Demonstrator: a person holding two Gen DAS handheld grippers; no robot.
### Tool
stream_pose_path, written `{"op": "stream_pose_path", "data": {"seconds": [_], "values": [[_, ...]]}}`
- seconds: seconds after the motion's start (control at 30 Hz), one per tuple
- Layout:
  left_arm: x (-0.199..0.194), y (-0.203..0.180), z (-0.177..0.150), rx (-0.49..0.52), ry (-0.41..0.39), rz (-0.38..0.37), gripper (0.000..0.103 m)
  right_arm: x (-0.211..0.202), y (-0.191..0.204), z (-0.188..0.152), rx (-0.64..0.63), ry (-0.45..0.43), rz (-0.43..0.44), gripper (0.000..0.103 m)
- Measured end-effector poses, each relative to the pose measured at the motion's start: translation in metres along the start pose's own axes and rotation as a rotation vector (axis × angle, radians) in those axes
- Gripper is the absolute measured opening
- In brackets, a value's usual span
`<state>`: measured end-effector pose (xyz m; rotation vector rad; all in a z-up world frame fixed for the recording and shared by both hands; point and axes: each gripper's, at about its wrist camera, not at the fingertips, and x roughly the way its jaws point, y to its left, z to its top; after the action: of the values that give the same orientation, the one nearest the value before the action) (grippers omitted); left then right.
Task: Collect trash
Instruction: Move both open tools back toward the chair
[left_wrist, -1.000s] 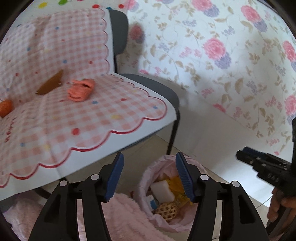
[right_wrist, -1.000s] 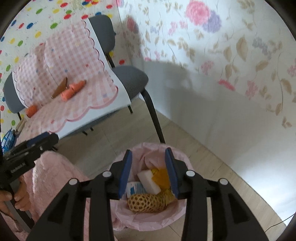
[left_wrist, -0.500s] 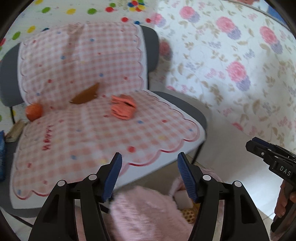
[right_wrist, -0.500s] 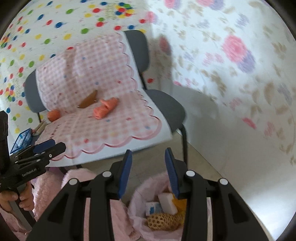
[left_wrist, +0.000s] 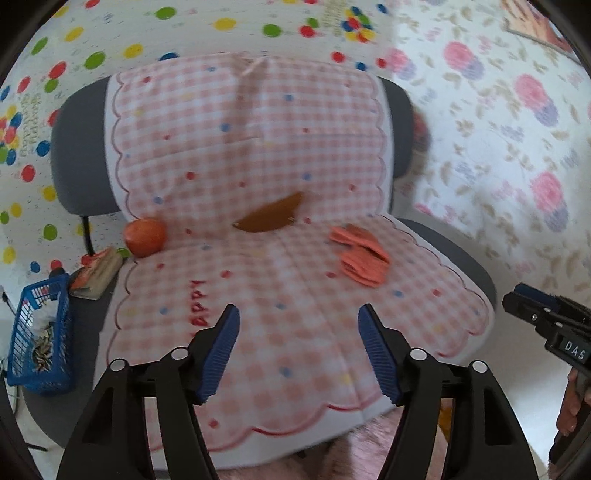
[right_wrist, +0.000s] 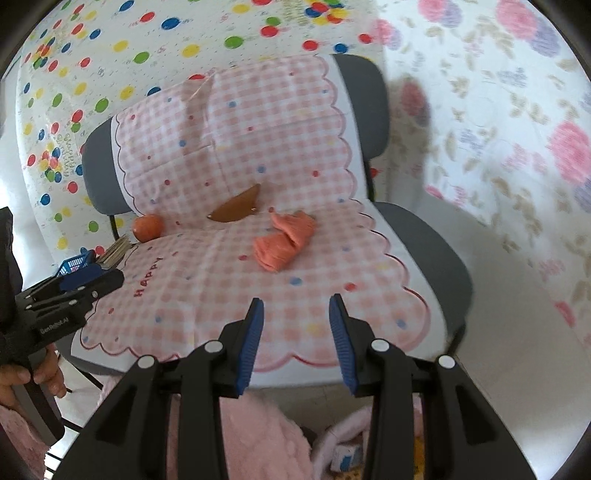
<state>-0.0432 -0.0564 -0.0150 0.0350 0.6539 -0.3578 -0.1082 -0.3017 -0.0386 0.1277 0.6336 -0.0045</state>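
Observation:
On the chair's pink checked cover lie an orange fruit, a brown crescent-shaped piece and crumpled orange peel-like scraps. They also show in the right wrist view: the fruit, the brown piece, the scraps. My left gripper is open and empty above the seat's front. My right gripper is open and empty over the seat's front edge. The pink-lined trash bag lies below, mostly hidden.
A blue basket and a paper packet sit left of the chair. Fluffy pink fabric lies under the seat's front. A floral wall stands to the right, a dotted wall behind.
Both grippers have lifted away from the trash bag and turned toward the chair seat. The bag has dropped almost out of view. Both stay open and empty.

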Motion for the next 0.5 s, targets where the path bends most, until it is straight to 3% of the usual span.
{"op": "stream_pose_path", "data": {"seconds": [0.5], "values": [[0.112,0.048,0.061,-0.027,0.071,0.089,0.073,0.136,0.004,0.074,-0.038,0.088,0.036,0.036]]}}
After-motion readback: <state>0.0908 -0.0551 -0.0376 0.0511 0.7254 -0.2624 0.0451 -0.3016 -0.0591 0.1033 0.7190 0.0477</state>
